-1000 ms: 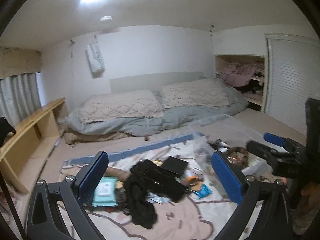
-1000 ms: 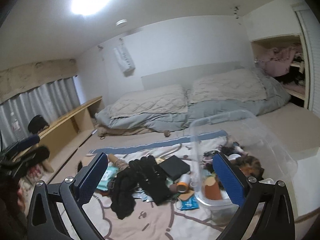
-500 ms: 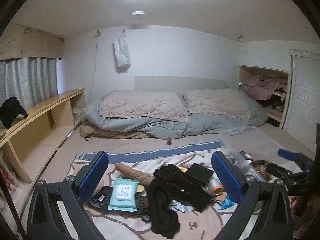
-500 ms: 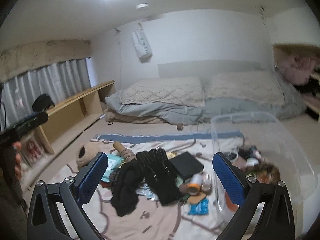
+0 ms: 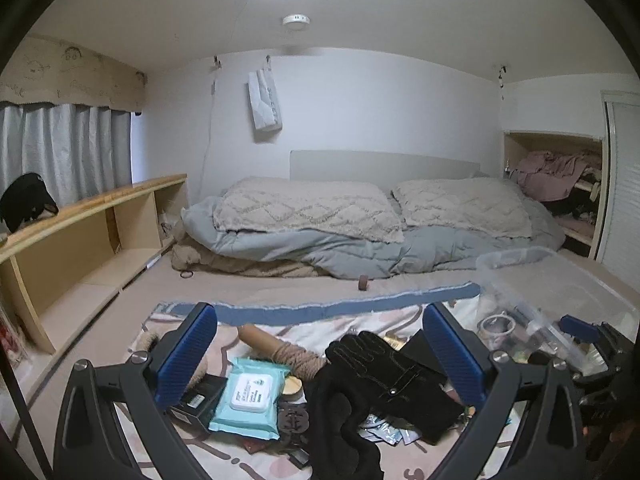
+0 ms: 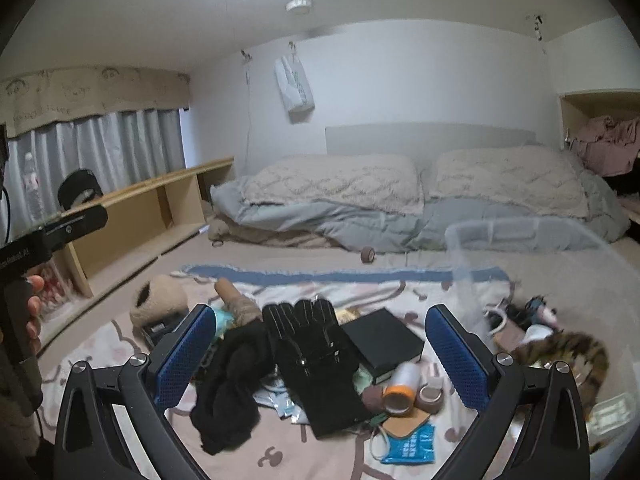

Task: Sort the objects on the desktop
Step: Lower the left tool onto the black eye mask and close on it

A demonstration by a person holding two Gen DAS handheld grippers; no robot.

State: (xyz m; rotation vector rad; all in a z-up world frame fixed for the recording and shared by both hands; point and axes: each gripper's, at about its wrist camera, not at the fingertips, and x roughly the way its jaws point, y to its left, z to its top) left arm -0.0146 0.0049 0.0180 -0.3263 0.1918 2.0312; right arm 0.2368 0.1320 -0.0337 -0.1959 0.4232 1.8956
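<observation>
Both of your grippers hang above the clutter with nothing between their blue pads: the left gripper (image 5: 320, 354) has its fingers spread wide, and the right gripper (image 6: 322, 354) is spread just as wide.

The things to sort lie in one heap on the patterned blanket (image 6: 120, 340), which is spread over the floor in front of the bed. In the heap you have one black glove (image 6: 316, 356) lying flat, fingers pointing toward the bed, and one crumpled black cloth (image 6: 232, 376) touching its left side. One black box (image 6: 382, 340) sits just right of the glove. Below that box lie one white bottle with an orange band (image 6: 400, 388) on its side and one roll of tape (image 6: 430, 394) beside it, then one tan leather patch (image 6: 404, 426) and one blue packet (image 6: 410, 446) nearer you.

From the left wrist view you also see one teal pack of wet wipes (image 5: 248, 400) between the left fingers, one spool of brown twine (image 5: 288, 356) behind it, and one small dark box (image 5: 196, 400) touching the pack's left edge.

One furry tan slipper (image 6: 160, 304) rests at the heap's far left. One clear plastic bin (image 6: 540, 280) stands to the right of the heap; several small items lie in it, too jumbled to count. One lone tape roll (image 6: 367, 255) sits apart, near the bedding. Two pillows (image 5: 308, 208) top the bed.
</observation>
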